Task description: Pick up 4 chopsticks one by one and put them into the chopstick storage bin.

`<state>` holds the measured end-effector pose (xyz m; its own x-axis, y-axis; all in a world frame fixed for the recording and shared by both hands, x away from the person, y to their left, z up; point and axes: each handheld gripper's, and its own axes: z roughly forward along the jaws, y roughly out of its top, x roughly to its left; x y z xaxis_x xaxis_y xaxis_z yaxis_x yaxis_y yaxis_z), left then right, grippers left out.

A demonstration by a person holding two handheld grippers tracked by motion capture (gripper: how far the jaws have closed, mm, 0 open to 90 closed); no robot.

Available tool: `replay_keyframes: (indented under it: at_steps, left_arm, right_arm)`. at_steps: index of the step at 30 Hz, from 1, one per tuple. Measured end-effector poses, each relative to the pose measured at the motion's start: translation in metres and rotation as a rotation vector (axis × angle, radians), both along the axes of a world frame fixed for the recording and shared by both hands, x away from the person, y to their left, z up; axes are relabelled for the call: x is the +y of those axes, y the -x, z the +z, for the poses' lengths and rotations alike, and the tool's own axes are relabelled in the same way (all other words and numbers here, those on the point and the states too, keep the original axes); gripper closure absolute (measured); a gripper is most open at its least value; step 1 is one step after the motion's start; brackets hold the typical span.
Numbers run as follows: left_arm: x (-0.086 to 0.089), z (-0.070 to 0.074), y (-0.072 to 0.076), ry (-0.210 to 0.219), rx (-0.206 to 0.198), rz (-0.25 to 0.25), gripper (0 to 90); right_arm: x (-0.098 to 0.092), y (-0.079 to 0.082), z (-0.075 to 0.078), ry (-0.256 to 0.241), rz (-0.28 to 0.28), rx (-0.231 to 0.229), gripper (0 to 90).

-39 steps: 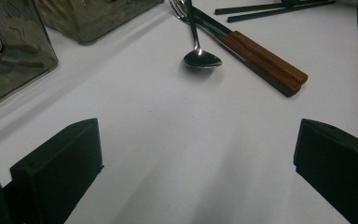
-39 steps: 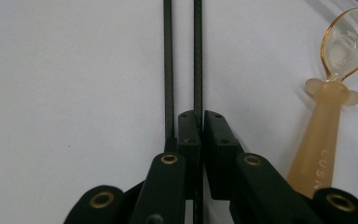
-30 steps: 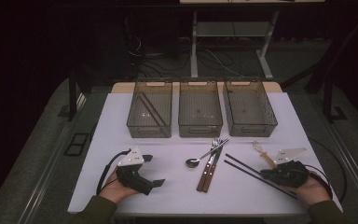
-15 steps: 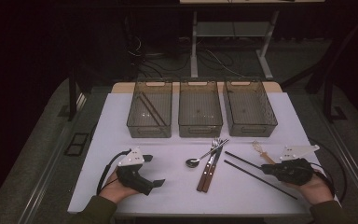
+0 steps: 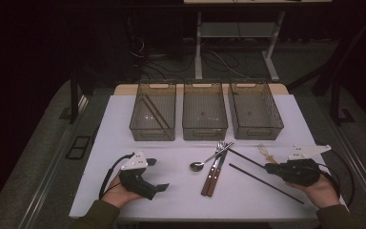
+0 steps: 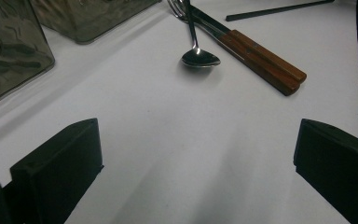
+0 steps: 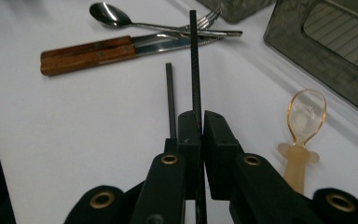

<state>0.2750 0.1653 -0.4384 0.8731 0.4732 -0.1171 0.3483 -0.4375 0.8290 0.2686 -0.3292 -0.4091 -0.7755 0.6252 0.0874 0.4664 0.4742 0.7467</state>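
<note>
Two black chopsticks lie at the right front of the white table (image 5: 124,129). My right gripper (image 5: 268,167) (image 7: 200,119) is shut on the farther chopstick (image 5: 245,158) (image 7: 193,60), near its end. The other chopstick (image 5: 267,184) (image 7: 169,93) lies loose just beside it. My left gripper (image 5: 157,174) (image 6: 196,172) rests open at the left front, its jaws wide apart with bare table between them. A metal spoon (image 5: 198,165) (image 6: 200,57), a fork (image 5: 220,147) and two wooden-handled pieces (image 5: 210,181) (image 6: 265,60) lie in the middle.
Three clear bins stand in a row at the back: left bin (image 5: 152,114) with dark sticks inside, middle bin (image 5: 205,112), right bin (image 5: 255,109). A small amber plastic spoon (image 5: 265,151) (image 7: 305,116) lies right of the held chopstick.
My right gripper has tilted and shifted slightly at the chopsticks. The left gripper has stayed where it was.
</note>
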Motion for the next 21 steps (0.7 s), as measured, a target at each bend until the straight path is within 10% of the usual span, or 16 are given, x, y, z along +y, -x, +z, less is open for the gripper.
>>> replay_keyframes:
  at_steps: [21]
  left_arm:
    - [-0.001, 0.0, 0.0, -0.004, 0.002, -0.003, 0.0]
  right_arm:
    - [0.021, -0.012, 0.018, -0.076, -0.027, -0.036, 85.3]
